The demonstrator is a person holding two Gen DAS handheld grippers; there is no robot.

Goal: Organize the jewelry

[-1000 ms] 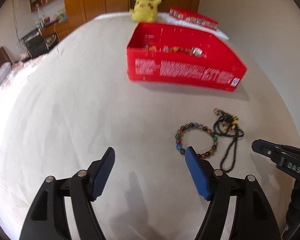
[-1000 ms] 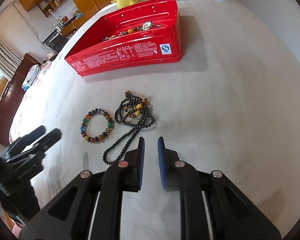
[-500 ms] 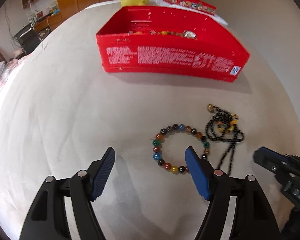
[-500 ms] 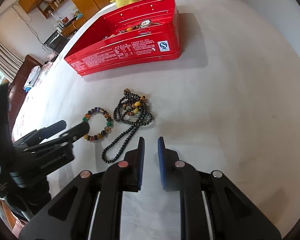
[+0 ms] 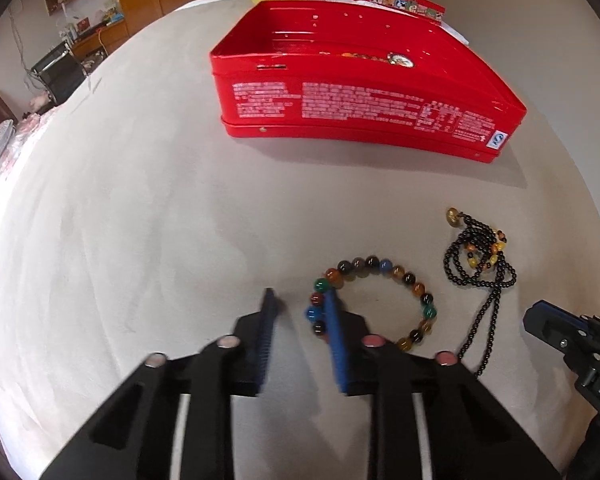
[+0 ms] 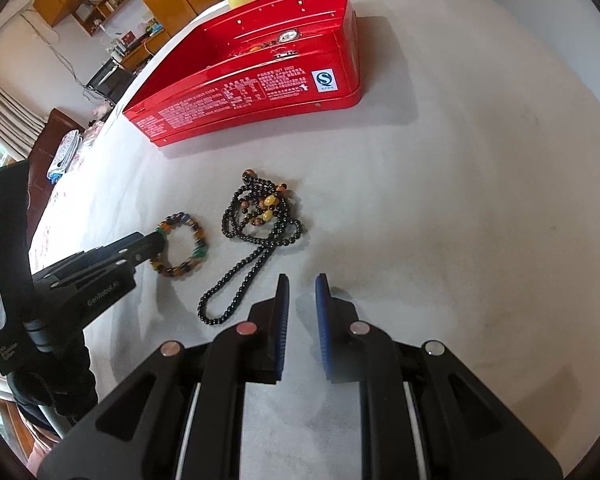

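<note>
The left side of the beige surface [image 5: 140, 200] is bare. Right of it, the left gripper [image 5: 300, 300] points steeply down at the beaded bracelet [image 5: 385, 265]. This gripper has moved in over the bracelet, which lay ahead of its right finger a moment ago. Its jaws have just been closing from wide to narrow, and the fingers are blurred. The bracelet's left arc lies between them, with its green, red and blue beads just beside the right pad. The left pad looks apart from the beads, so I judge the pinch begun but not yet made.

The bracelet lies flat on the surface and has not been lifted. Beyond it, well apart, stands the open red tin [image 5: 360, 104]. A watch [image 5: 400, 59] and some beads already lie inside, so the tin is probably where the bracelet should go.

Right of the bracelet, near it but not touching, the black bead necklace [image 5: 476, 258] lies in a loose heap. One strand trails back toward the camera.

Furthest right, the right gripper [image 6: 302, 280] has not moved. It hovers over bare surface just right of the necklace's trailing loop, jaws drawn nearly together with nothing between them. Two pieces remain outside the tin, and round beads may roll out of a partial pinch.
</note>
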